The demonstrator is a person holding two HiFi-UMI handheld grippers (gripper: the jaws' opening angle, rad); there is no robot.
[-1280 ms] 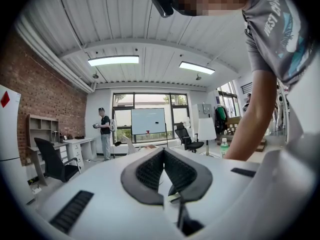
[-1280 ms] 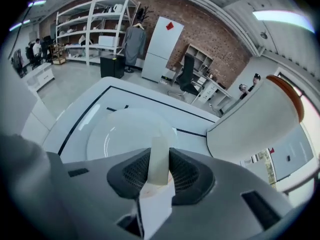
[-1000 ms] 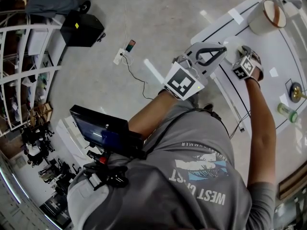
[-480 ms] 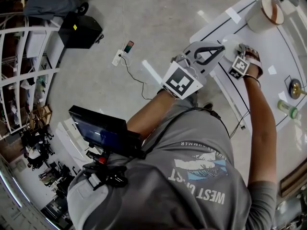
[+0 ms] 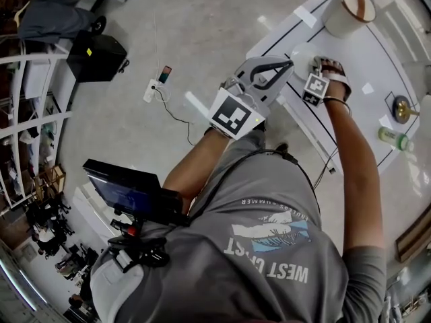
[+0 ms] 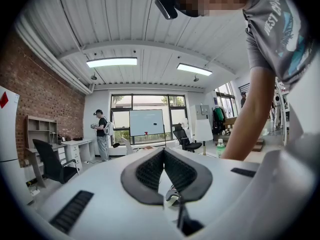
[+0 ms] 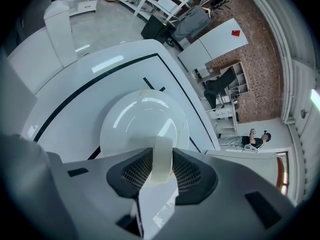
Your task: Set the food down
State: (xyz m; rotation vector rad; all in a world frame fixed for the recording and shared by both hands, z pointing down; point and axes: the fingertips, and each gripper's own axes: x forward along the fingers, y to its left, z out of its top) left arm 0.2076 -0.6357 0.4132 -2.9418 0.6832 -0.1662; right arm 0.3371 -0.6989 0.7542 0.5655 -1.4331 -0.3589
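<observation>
Rim of white plate [image 7: 142,119] was pinched in right gripper [image 7: 159,160], which had just rolled over table [image 7: 60,109], so set-down looked close; left gripper [image 6: 163,154] sat closed, empty.

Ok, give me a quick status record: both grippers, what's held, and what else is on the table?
left gripper: shut, nothing between its jaws
right gripper: shut on the rim of the white plate
plate: over the white table; resting or lifted, cannot tell
food: none visible on the plate
also on table: green bottle, round tub
</observation>
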